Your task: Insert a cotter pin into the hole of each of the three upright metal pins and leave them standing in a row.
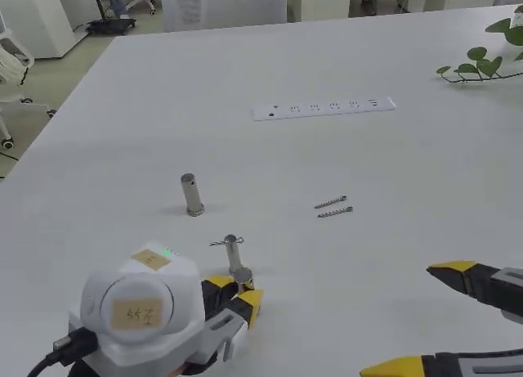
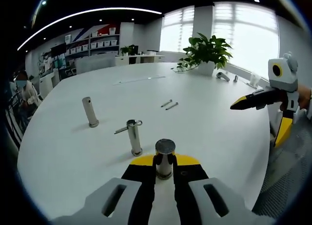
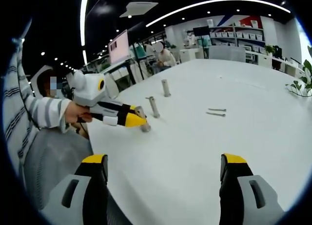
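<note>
Two loose cotter pins (image 1: 331, 202) lie flat on the table (image 1: 384, 164), well ahead of the right gripper (image 3: 163, 161), whose jaws are spread and empty. Their long axes run crosswise to its reach. The left gripper (image 2: 165, 167) pinches an upright metal pin (image 2: 165, 154), just short of the fitted pin (image 2: 134, 137). The right gripper looks nearer the cotter pins.
</note>
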Available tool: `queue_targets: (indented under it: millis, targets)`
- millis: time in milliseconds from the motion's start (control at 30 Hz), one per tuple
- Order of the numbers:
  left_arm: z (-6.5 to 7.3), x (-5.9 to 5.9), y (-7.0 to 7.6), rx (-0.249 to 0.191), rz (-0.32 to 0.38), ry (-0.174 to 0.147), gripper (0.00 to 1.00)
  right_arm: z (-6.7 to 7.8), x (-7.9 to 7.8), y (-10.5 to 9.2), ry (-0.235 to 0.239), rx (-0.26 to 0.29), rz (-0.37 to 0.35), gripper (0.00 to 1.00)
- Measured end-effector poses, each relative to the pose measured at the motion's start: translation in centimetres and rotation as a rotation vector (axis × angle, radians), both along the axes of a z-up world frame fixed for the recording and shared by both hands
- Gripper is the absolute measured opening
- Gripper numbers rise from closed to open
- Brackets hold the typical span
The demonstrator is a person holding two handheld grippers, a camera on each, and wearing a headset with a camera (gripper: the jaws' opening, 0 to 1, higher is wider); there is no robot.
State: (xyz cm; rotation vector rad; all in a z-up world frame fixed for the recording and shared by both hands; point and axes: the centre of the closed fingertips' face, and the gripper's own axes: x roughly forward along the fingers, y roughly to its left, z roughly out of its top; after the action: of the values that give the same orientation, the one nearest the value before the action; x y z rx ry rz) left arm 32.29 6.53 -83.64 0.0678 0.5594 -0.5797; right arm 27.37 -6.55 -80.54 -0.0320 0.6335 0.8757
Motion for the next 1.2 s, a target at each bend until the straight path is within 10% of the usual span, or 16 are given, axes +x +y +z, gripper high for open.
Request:
queue_targets:
  millis: [500, 1200]
  targets:
    - [1.0, 0.0, -0.1, -0.056, -0.002, 0.004, 0.13, -0.1, -0.3, 0.6, 0.007, 0.006, 0.011, 0.97]
    - [0.7, 0.1, 0.2, 0.001, -0.185, 0.031, 0.19, 0.1, 0.1, 0.0, 0.006, -0.009, 0.009, 0.97]
